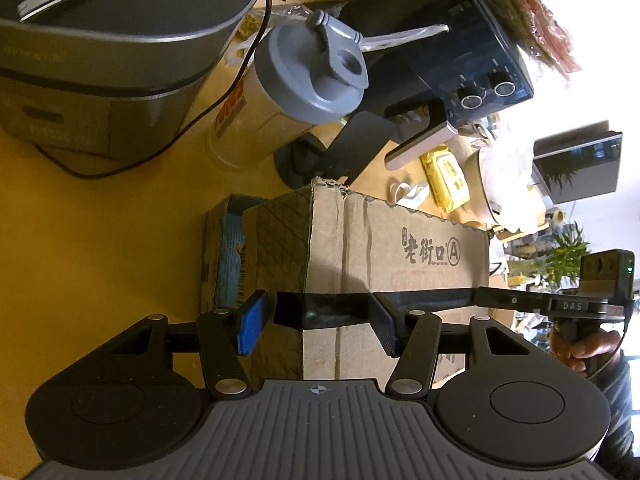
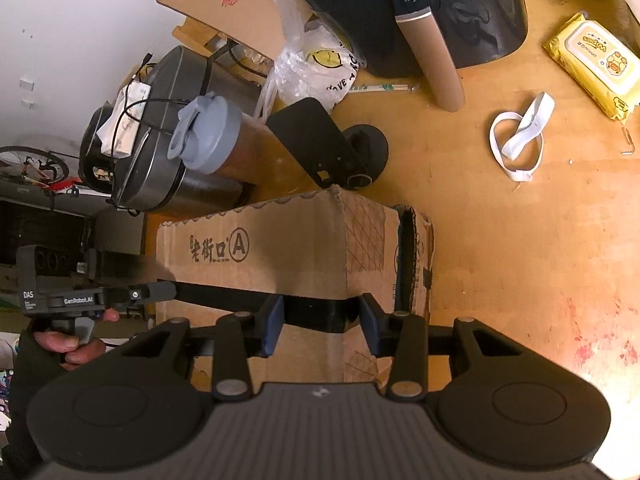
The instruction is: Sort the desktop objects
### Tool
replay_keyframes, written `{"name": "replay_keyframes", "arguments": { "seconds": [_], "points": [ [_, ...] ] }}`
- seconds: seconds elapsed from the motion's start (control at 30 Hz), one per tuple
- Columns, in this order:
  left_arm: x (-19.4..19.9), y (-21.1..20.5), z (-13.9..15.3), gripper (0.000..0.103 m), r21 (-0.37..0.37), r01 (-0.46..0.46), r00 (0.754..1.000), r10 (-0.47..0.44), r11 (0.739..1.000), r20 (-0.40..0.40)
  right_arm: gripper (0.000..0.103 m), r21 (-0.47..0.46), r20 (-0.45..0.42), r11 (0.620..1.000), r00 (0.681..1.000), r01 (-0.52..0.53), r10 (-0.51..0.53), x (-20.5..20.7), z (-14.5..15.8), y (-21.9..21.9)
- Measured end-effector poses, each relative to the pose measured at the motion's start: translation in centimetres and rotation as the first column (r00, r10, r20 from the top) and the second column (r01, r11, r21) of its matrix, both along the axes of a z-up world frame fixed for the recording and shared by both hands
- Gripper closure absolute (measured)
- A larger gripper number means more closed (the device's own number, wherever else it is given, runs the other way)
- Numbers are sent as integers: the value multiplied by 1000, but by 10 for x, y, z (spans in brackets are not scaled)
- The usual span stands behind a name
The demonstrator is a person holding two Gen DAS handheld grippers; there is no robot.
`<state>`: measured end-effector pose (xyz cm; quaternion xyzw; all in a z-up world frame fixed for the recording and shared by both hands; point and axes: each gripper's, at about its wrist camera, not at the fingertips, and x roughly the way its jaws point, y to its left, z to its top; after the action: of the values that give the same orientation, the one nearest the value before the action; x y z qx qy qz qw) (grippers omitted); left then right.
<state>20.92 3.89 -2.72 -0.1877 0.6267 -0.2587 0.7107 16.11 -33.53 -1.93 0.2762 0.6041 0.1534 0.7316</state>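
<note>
Wooden tabletop (image 2: 500,240): cardboard box (image 2: 280,248) directly ahead of the fingers; beyond it, black stand (image 2: 360,148), shaker bottle (image 2: 216,140), cooker (image 1: 100,80), air fryer (image 2: 440,12), wipes pack (image 2: 596,64), white strap (image 2: 520,140).

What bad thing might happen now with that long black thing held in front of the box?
1. The left gripper and right gripper each grip one end of the long black piece. If the hands drift apart, an end may slip out.
2. It sits close against the cardboard box. Shoving the box could tip the grey-lidded bottle standing just beyond it.
</note>
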Motion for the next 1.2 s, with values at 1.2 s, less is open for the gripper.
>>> {"name": "replay_keyframes", "arguments": {
  "seconds": [1.2],
  "points": [
    [26,-3,-34,49,3,1,999,-1,1000,-38,66,-20,-34,999,998,45,-45,14,-30,-1]
  ]
}}
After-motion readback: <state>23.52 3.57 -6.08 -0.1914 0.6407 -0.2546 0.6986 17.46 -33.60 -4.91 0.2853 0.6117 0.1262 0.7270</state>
